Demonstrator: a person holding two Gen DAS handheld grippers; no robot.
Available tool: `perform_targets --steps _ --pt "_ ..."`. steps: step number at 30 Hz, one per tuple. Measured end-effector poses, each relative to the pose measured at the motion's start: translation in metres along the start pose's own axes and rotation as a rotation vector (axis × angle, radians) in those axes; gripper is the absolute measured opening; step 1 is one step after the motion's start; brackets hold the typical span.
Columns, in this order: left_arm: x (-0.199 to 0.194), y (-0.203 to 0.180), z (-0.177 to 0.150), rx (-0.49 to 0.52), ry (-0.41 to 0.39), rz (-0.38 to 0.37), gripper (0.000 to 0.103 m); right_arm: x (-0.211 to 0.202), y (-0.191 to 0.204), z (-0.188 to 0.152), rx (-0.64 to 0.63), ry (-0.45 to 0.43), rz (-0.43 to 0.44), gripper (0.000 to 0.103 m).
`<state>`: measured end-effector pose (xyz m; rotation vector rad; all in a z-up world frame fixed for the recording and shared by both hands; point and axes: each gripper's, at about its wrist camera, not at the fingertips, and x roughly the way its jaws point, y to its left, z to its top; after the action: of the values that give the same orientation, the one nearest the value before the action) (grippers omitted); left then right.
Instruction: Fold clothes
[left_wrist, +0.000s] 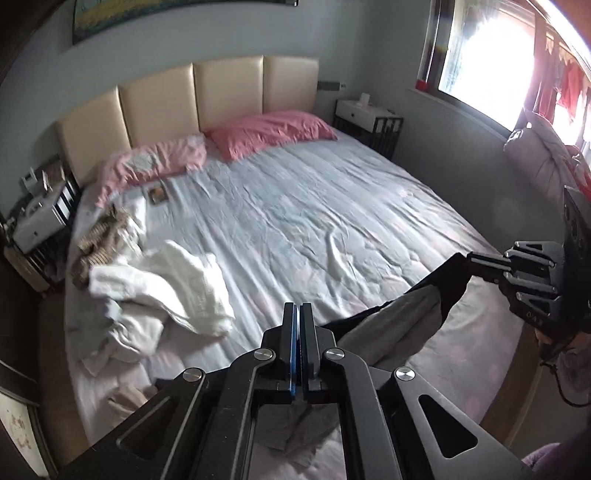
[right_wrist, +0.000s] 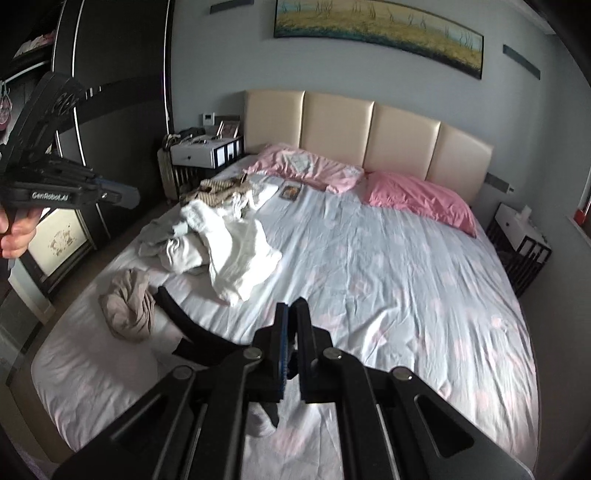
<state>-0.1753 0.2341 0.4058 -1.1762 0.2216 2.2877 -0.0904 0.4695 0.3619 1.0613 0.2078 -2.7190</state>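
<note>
1. The garment you are working on is a dark piece with a pale grey inside (left_wrist: 402, 325). It hangs in the air above the near edge of the bed (left_wrist: 295, 206), stretched between your two tools, with its lower part drooping toward the sheet.

2. Your left hand-held gripper (left_wrist: 298, 314) is clenched, and its pads pinch one edge of the dark cloth, which runs off toward 3 o'clock in the left wrist view.

3. Your right hand-held gripper (right_wrist: 291, 314) is clenched too. In the left wrist view it appears at 3 o'clock, with the garment's other edge caught at its tip. In its own view, dark cloth trails away toward 9 o'clock.

4. Judging by this, the garment is only lifted and spread. No fold has been made in it yet.

5. A heap of white clothes (right_wrist: 229, 251) lies crumpled at 10 o'clock in the right wrist view, on the far left part of the bed.

6. A beige garment (right_wrist: 127, 310) sits bunched near the bed's left edge, at 9 o'clock.

7. A striped brown piece (right_wrist: 218, 192) lies beyond the white heap, close to the pink pillows (right_wrist: 417, 199).

8. No neat, folded stack is visible anywhere, so I judge that the task is at an early stage, with nearly everything left to fold.
</note>
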Motion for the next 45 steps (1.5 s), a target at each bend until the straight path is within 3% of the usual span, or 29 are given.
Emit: perform_targets --steps 3,8,12,15,16,20,29,34,40,43,45 --pt "0.053 -0.003 -0.028 -0.006 0.067 -0.017 0.014 0.018 -0.008 -0.054 0.056 0.084 0.012 0.004" --pt "0.157 -0.031 -0.071 0.068 0.223 -0.056 0.015 0.055 -0.024 -0.161 0.186 0.266 0.018 0.004" --pt "0.245 -0.072 -0.098 0.188 0.365 -0.093 0.018 0.074 -0.038 -0.239 0.297 0.384 0.015 0.004" --pt "0.302 -0.109 -0.107 0.315 0.441 -0.108 0.042 0.083 -0.049 -0.287 0.388 0.447 0.021 0.004" --pt "0.319 -0.121 -0.109 0.36 0.457 -0.115 0.044 0.086 -0.052 -0.299 0.409 0.459 0.021 0.004" --pt "0.381 -0.16 -0.115 0.517 0.54 -0.139 0.044 0.102 -0.063 -0.347 0.492 0.507 0.026 0.004" --pt "0.44 -0.203 -0.141 0.77 0.693 -0.204 0.044 0.123 -0.073 -0.386 0.603 0.503 0.055 0.004" --pt "0.459 -0.196 -0.141 0.707 0.773 -0.265 0.044 0.127 -0.072 -0.395 0.639 0.499 0.06 0.004" --pt "0.498 -0.169 -0.133 0.472 0.92 -0.38 0.045 0.129 -0.074 -0.4 0.659 0.493 0.055 0.004" --pt "0.503 -0.171 -0.129 0.498 0.921 -0.394 0.045 0.13 -0.074 -0.4 0.654 0.492 0.055 0.004" --pt "0.499 -0.181 -0.131 0.599 0.895 -0.386 0.048 0.13 -0.073 -0.401 0.651 0.493 0.054 0.004"
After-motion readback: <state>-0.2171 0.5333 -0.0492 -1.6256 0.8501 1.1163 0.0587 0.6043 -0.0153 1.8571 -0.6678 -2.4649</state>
